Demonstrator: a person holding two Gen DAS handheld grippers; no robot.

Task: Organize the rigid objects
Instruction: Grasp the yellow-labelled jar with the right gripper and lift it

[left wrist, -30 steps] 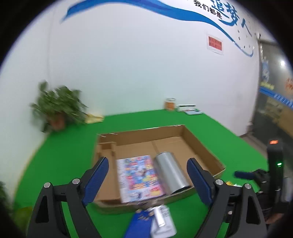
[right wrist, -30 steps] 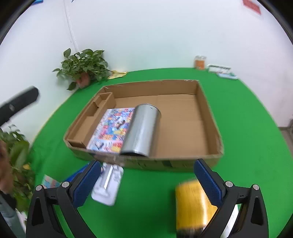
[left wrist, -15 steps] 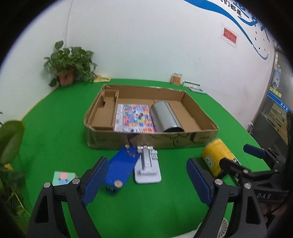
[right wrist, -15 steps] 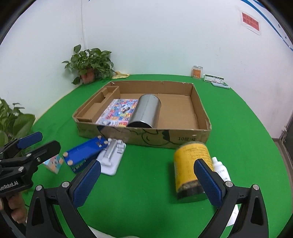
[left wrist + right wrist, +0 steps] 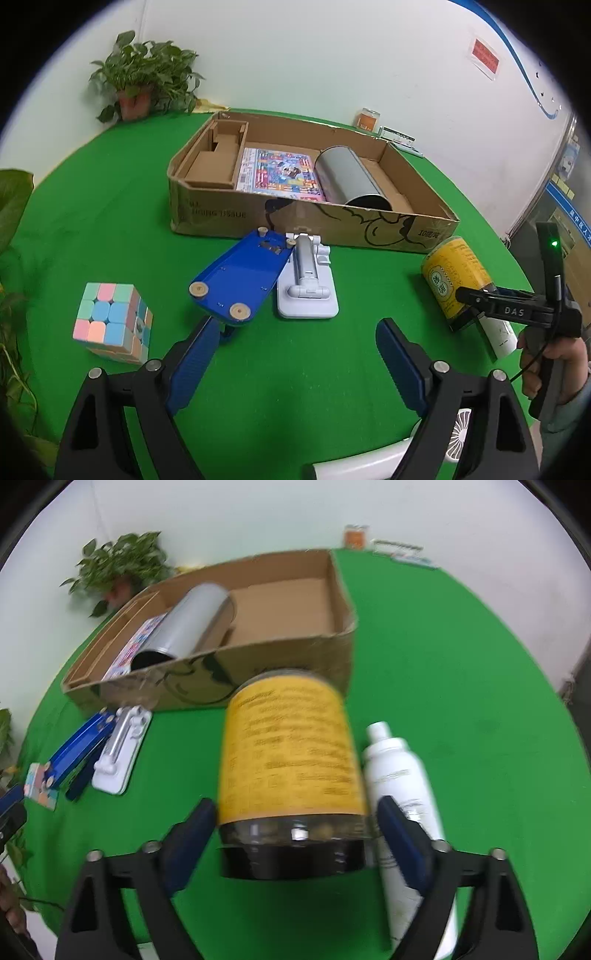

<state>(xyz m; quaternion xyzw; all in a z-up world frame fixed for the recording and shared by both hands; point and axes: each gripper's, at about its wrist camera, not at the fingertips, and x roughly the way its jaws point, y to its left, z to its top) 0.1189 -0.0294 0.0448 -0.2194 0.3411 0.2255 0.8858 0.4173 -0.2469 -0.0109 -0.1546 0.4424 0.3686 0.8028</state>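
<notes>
Blurred yellow-labelled cylindrical jar (image 5: 291,760), apparently clear plastic, lies on green felt (image 5: 443,701).

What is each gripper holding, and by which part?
Left gripper: nothing. Right gripper: jaws have just been closing around the yellow jar near its black lid; contact cannot be told.

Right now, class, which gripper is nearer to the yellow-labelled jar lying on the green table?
Right. The right gripper has its fingers either side of the yellow-labelled jar, closing in on it. The left gripper hangs off to the jar's side, nearer the blue stapler.
</notes>
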